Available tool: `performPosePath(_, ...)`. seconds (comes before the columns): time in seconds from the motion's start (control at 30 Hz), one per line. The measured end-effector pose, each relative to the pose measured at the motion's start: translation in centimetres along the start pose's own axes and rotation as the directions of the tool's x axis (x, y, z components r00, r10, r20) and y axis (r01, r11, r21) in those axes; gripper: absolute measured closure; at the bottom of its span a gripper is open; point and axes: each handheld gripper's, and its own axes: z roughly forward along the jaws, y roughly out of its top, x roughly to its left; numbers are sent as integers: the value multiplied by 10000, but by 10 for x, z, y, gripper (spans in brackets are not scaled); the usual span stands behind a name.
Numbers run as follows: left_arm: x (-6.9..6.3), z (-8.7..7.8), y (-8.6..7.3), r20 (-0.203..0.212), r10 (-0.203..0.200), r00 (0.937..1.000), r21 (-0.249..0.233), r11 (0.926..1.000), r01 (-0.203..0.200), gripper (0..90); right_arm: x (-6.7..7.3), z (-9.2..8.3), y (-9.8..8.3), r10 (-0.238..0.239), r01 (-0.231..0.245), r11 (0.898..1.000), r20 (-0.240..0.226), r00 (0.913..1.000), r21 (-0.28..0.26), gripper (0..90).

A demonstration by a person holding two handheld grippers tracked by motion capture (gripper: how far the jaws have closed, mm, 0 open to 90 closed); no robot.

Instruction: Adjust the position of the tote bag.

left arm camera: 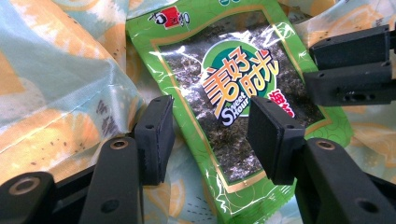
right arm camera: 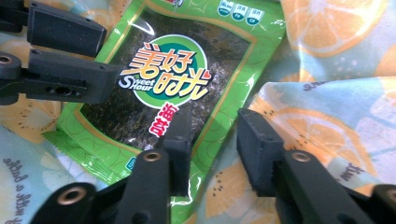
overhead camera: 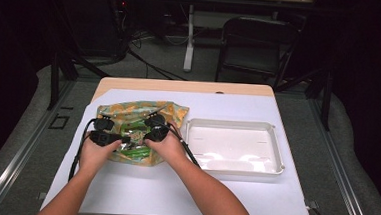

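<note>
Green snack packet (left arm camera: 243, 102) (on a patterned bag (overhead camera: 128, 111)) lies under both open tools, left (left arm camera: 210, 135) and right (right arm camera: 212, 149).

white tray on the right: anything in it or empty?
Empty. In the high view the white tray shows bare floor; the green snack packet lies on the patterned bag, beside it.

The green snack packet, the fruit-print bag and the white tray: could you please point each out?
Green snack packet (left arm camera: 233, 88), left gripper view, on its round logo.
Fruit-print bag (right arm camera: 327, 126), right gripper view, on an orange-slice print.
White tray (overhead camera: 276, 148), high view, on its right rim.
</note>
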Motion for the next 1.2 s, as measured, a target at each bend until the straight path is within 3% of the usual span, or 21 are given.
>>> performPosePath(0.43,8,4,-5,137,-425,9990,-56,9991,425,496,-1,0,-2,-149,149,9999,120,9998,30,746)
performPosePath(0.6,11,6,-6,512,-888,9947,-136,9959,896,470,-2,1,-4,-88,89,9999,62,9999,-85,747)
performPosePath(1.2,9,14,-5,993,-1351,9858,200,9908,1338,437,-3,1,-7,94,-95,9995,-62,9999,-296,752)
